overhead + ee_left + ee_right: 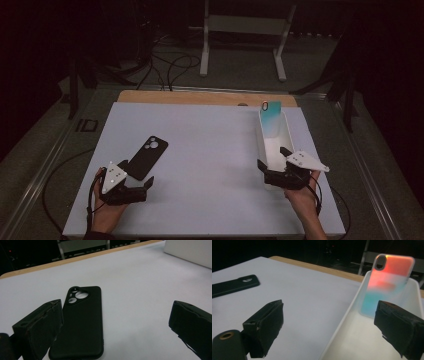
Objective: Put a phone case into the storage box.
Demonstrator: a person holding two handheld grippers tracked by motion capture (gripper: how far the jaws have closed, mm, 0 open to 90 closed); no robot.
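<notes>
1. High view: a black phone case (146, 156) lies flat on the white table (210, 150), towards the left. The left gripper (134, 186) sits just below it with its jaws spread wide and nothing between them, the grey plate near the case's lower end. On the right a white tray (289, 131) holds a teal-tinted phone case (270, 117) leaning upright at its far end. The right gripper (272, 159) hangs over the tray's near end, jaws wide apart and empty.

2. Left gripper view: the black phone case (81, 320) lies camera cut-outs away, beside the left jaw; whether they touch, I cannot tell. The right jaw stands well apart over bare table.

3. Right gripper view: one jaw is over the table (307, 297), the other over the tray (352, 340). The leaning case (387, 282) shows orange above, teal below. The black case (234, 285) lies far left.
</notes>
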